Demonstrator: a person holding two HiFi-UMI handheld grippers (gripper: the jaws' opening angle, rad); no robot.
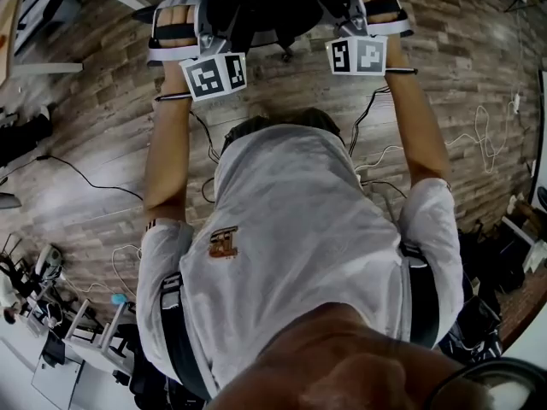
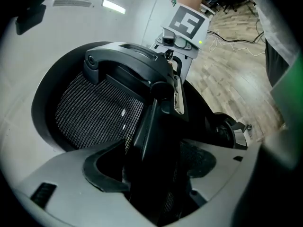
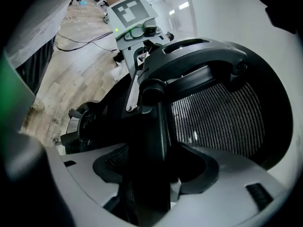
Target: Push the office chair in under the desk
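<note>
The person stood bent over the chair [image 2: 99,112] with both arms stretched out in front, a gripper in each hand. The left gripper [image 2: 151,178] had its jaws closed on the black frame at the back of the chair. The dark upright ran straight through the gap, with the grey jaws pressed in on either side of it. The right gripper [image 3: 151,174] held the same frame in the same way from the other side. The two grippers sat close together at the top of the chair's back. Each one's cube [image 1: 218,73] of square markers faced up towards the person's head.

The chair's mesh [image 3: 218,122] curved away inside its black rim, with a headrest bar arching across above it. Seen from the head, the chair lay just beyond the two hands [image 1: 175,26], at the far end of the person's reach. Only its dark top showed there between the grippers. I couldn't tell from where I stood how far it sat under the table.

The floor [image 1: 94,101] was wood plank. A black cable [image 1: 85,178] trailed over it on the person's left and a thin white one [image 1: 487,143] looped over it on the right. The person wore a pale shirt [image 1: 299,229] with dark straps over it.
</note>
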